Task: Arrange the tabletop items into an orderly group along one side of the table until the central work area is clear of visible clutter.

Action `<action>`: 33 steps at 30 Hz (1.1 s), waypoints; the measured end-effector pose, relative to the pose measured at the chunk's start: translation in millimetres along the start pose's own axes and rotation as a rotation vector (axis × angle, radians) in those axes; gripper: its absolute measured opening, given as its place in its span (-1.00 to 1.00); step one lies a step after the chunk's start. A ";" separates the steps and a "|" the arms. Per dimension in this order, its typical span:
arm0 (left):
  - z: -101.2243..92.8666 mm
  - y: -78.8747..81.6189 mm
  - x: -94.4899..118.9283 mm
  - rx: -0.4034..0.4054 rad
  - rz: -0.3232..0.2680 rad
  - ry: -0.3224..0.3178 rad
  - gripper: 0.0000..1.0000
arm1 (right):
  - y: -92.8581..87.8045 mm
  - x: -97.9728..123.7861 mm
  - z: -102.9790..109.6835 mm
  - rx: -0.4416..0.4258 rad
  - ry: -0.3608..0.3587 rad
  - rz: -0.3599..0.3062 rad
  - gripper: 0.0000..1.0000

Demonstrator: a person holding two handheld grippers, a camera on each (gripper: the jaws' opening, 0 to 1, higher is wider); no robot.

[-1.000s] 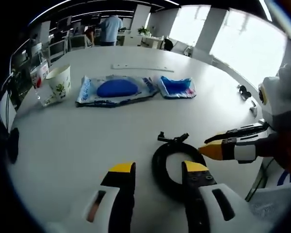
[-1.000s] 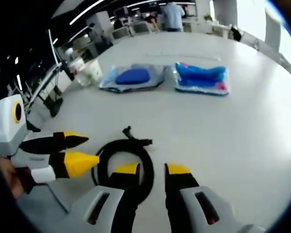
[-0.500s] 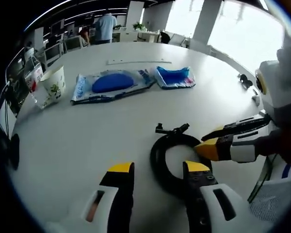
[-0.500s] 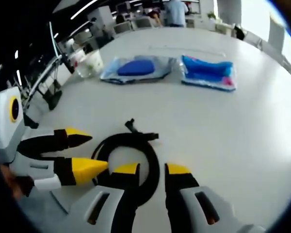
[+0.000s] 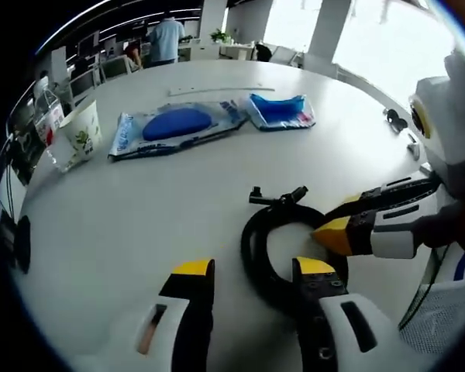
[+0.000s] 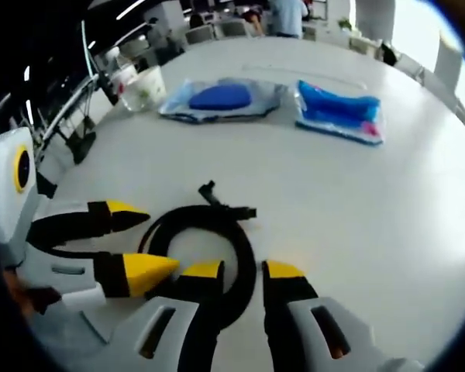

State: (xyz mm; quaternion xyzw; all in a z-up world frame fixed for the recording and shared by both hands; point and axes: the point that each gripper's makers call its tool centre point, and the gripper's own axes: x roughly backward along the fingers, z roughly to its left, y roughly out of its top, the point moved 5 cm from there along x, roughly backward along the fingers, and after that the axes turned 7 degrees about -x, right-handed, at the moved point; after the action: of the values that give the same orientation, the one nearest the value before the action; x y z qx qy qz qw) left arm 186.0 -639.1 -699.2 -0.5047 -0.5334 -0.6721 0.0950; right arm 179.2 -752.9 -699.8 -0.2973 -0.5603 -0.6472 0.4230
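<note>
Both grippers, left gripper (image 5: 244,271) and right gripper (image 6: 242,271), are hovering with jaws released over a coiled black cable (image 5: 283,248) near the white surface's (image 5: 124,217) edge, a paper cup (image 5: 79,130) standing far off.

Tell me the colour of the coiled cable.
Black; the coiled cable shows best in the right gripper view.

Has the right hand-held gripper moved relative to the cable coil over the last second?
Yes. In the left gripper view, the right hand-held gripper has edged inward over the cable coil: its yellow tip now sits over the coil's ring, where before it stood just outside.
</note>
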 end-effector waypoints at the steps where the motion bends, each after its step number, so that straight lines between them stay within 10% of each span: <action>1: -0.7 2.4 -2.1 -0.006 -0.018 -0.001 -0.24 | 0.4 -0.4 0.0 0.007 -0.003 -0.001 -0.67; 33: -5.9 1.8 -4.1 -0.132 0.002 0.054 -0.57 | 1.8 -4.5 4.0 0.118 -0.048 -0.001 -0.89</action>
State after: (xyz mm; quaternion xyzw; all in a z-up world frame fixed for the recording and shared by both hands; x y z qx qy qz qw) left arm 185.7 -646.3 -700.9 -0.4922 -0.4846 -0.7190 0.0765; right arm 182.5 -748.1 -702.0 -0.2872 -0.6075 -0.6059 0.4259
